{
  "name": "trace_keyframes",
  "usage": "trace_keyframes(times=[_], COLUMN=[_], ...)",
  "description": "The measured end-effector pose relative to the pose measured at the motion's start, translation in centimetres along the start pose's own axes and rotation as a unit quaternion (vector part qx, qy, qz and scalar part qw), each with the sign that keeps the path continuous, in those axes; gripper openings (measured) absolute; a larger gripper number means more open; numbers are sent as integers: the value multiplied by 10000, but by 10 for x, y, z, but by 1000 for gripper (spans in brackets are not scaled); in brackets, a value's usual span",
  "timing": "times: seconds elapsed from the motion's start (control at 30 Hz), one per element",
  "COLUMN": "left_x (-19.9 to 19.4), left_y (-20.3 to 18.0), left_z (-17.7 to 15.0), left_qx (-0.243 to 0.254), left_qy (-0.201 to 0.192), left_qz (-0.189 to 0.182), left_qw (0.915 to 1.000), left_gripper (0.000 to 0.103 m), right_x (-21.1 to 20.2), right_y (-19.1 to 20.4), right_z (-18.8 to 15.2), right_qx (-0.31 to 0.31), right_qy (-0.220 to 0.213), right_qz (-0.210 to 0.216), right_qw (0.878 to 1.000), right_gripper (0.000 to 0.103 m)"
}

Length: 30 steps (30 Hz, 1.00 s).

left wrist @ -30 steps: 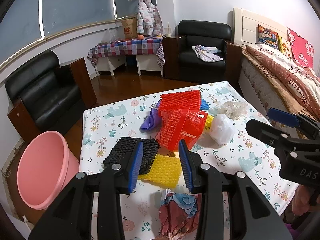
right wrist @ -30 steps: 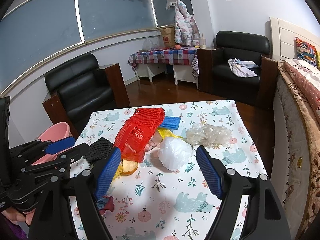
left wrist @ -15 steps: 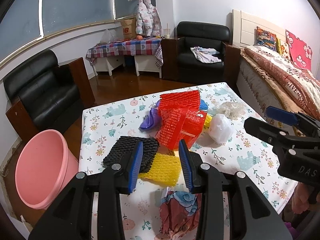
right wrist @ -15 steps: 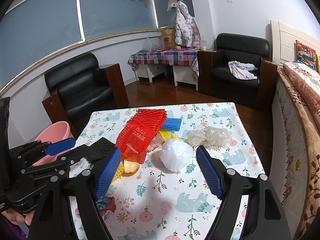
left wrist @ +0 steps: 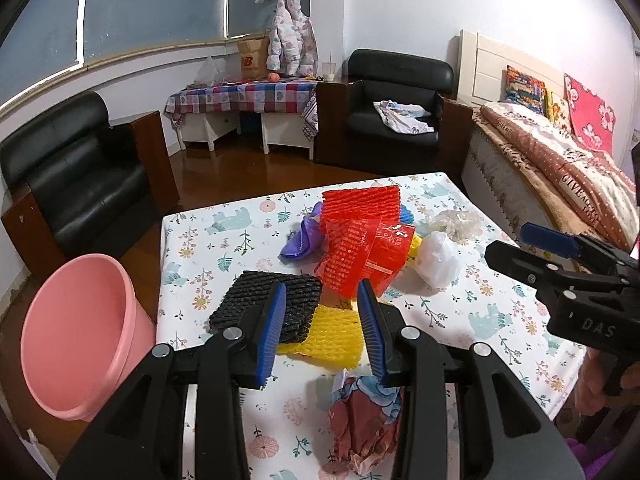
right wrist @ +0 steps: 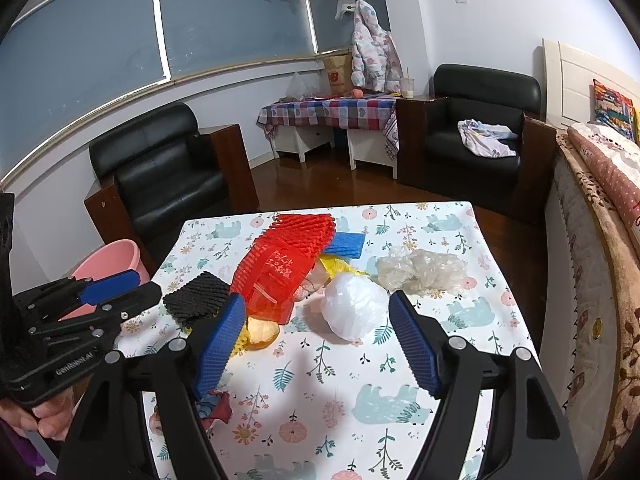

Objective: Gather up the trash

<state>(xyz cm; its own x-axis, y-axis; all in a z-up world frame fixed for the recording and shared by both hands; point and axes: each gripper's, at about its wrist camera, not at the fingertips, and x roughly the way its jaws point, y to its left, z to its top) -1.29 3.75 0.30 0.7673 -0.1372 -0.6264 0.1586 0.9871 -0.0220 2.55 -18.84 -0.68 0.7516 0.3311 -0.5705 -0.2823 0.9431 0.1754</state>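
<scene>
Right gripper (right wrist: 316, 340), mine, stands wide with its jaws just starting to close; nothing is between the pads. Directly ahead, at frame centre in the right wrist view, sits the white plastic bag (right wrist: 354, 310) on the floral tablecloth (right wrist: 460, 380), framed by both pads. It looks roundish, so I judge no long axis matters. My left gripper (left wrist: 322, 334) is open and empty, pointing at the yellow foam net (left wrist: 326, 338) and black foam net (left wrist: 268, 304) at lower centre of its view. The pink bin (left wrist: 80, 336) stands at lower left, beside the table. The right is nearer the bag; contact is probably not yet made, though the view is foreshortened.
</scene>
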Motion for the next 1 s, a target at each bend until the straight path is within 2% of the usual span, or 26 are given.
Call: trace_keyframes(times=[0.43, 0.6, 1.0], left_x=[-5, -6, 1], left_y=[16, 15, -1], left_z=[-11, -21, -55], left_qx=[-132, -47, 378], left_qy=[96, 300, 964], left_qz=[-396, -703, -1060], left_qw=[9991, 9971, 9890], left_gripper=[38, 38, 38], right_x=[9, 10, 13], right_y=[-2, -4, -20], right_z=[-4, -5, -16], right_qx=[13, 28, 183], right_qy=[138, 177, 310], right_qz=[23, 11, -66], right_qw=[9999, 9998, 9993], right_gripper=[70, 70, 70])
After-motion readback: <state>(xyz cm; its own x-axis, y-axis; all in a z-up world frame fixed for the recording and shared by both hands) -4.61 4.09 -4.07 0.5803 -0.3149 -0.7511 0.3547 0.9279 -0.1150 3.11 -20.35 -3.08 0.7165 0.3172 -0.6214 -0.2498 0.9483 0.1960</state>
